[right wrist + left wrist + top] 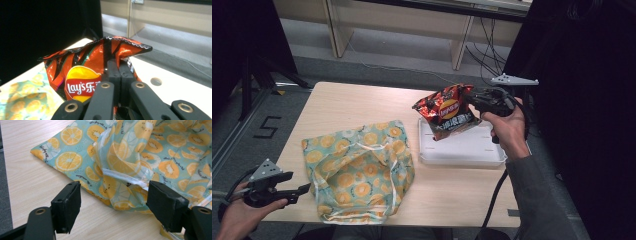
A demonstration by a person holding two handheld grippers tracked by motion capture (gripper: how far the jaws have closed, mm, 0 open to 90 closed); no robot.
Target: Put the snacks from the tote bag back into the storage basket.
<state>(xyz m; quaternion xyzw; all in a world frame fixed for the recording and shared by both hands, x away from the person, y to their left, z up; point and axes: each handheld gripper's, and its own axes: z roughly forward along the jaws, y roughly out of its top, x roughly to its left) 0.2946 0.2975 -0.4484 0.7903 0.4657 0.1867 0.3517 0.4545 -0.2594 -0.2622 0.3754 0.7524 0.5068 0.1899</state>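
Up above the white tray [462, 155], we see the chip bag [447, 112] held in the air, its upper edge pinched tight between the right gripper's [472, 97] fingers [113, 75]. That hand [507, 127] rises from the table's right side, forearm angled up. At the near left corner, the left gripper [297, 191] hangs level with fingers [67, 205] spread, released, just short of the fruit-print cloth bag [357, 170] lying flat on the table [342, 100].
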